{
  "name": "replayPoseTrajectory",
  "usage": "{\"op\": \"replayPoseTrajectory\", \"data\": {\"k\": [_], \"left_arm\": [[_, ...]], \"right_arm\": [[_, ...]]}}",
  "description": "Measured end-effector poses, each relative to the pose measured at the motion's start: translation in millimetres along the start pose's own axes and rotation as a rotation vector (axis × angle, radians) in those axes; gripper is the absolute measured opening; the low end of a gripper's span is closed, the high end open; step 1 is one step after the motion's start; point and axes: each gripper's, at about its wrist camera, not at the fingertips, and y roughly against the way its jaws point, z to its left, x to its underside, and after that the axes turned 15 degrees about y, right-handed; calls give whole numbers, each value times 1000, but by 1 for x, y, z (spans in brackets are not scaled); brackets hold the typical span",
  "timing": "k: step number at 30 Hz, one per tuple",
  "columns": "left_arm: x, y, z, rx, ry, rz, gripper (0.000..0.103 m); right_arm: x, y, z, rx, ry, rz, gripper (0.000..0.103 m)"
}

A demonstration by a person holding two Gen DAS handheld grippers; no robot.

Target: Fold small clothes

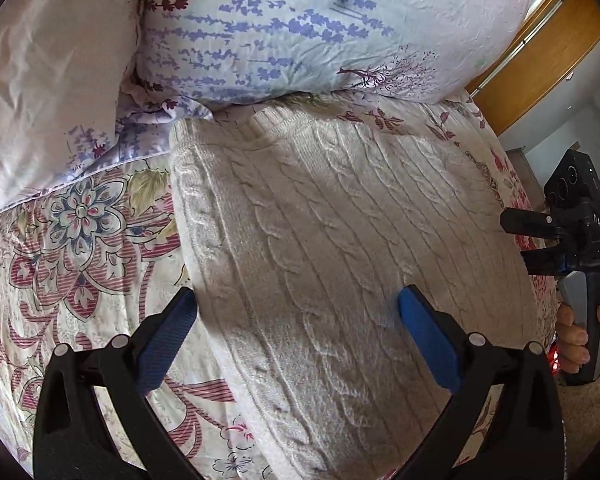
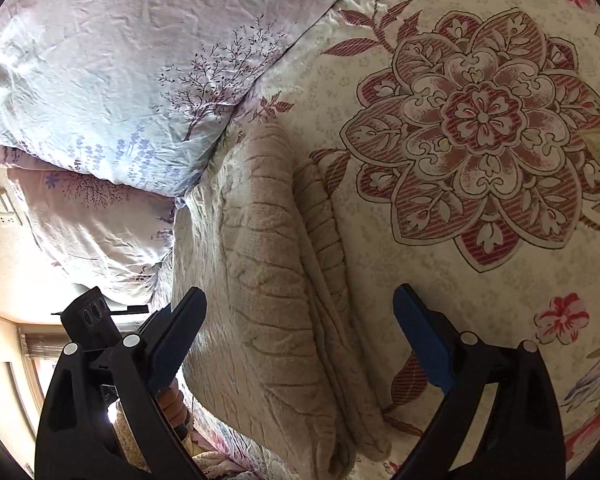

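Observation:
A cream cable-knit sweater (image 1: 332,240) lies folded on the floral bedspread (image 1: 60,248). My left gripper (image 1: 296,312) is open and empty, just above the sweater's near left part; its left blue pad (image 1: 168,340) is over the bedspread, its right pad over the knit. The right gripper (image 1: 540,240) shows in the left wrist view at the sweater's right edge, held by a hand. In the right wrist view the sweater (image 2: 268,280) shows stacked folded layers. My right gripper (image 2: 300,316) is open and empty above that folded edge.
Two pillows in lavender print (image 1: 300,28) and pale pink (image 1: 48,72) lie beyond the sweater. A wooden headboard or frame (image 1: 540,56) is at the far right. The flowered bedspread (image 2: 480,140) stretches out beside the sweater.

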Motion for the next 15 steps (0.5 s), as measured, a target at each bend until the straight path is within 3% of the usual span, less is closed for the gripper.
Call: {"op": "replayPoseTrajectory", "data": {"k": [8, 15], "left_arm": [[-5, -9, -2, 22, 10, 11, 101], [-15, -22, 17, 161, 143, 82, 96]], "right_arm": [[4, -7, -6, -109, -17, 4, 83], [-2, -22, -6, -199, -10, 10, 82]]}}
